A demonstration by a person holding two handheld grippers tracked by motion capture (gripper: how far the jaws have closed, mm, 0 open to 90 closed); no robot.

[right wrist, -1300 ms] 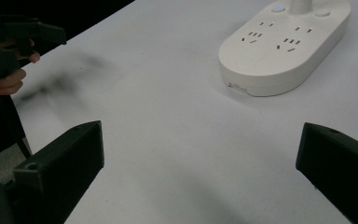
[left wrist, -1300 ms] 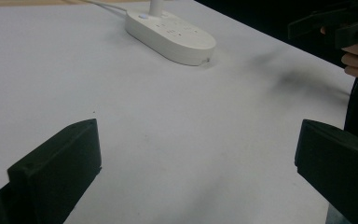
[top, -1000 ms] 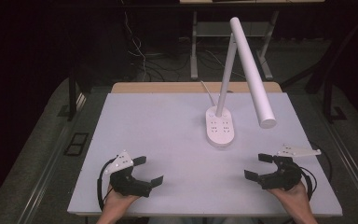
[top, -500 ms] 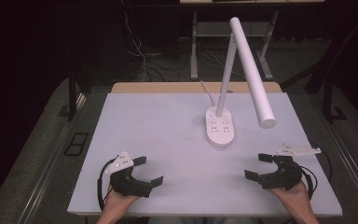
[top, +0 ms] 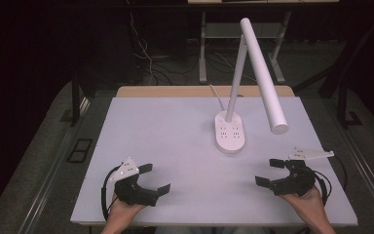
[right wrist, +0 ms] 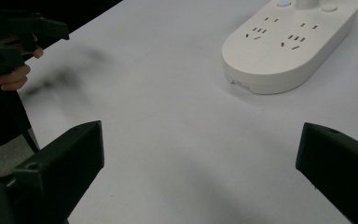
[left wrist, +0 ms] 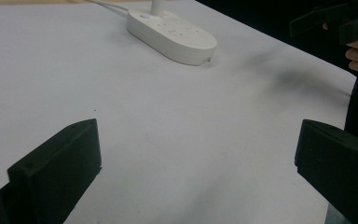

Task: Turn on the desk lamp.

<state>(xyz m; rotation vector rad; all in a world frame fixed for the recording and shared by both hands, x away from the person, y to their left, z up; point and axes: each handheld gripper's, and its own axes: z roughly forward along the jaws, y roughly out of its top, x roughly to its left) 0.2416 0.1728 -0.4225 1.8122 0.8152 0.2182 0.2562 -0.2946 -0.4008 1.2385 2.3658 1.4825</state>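
Observation:
A white desk lamp stands on the white table, its oval base set with power sockets, a slim stem rising from it and a long tube head slanting down to the right. My left gripper rests near the table's front left, jaws wide apart, nothing between them. My right gripper sits at the front right, also open and empty. The base lies far ahead in the left gripper view, and the base shows at the upper right of the right gripper view.
A white cord runs from the lamp base to the table's back edge. Behind the table are a wooden strip, metal stand legs and loose cables on the dark floor. Wide bare tabletop lies between the grippers and the lamp.

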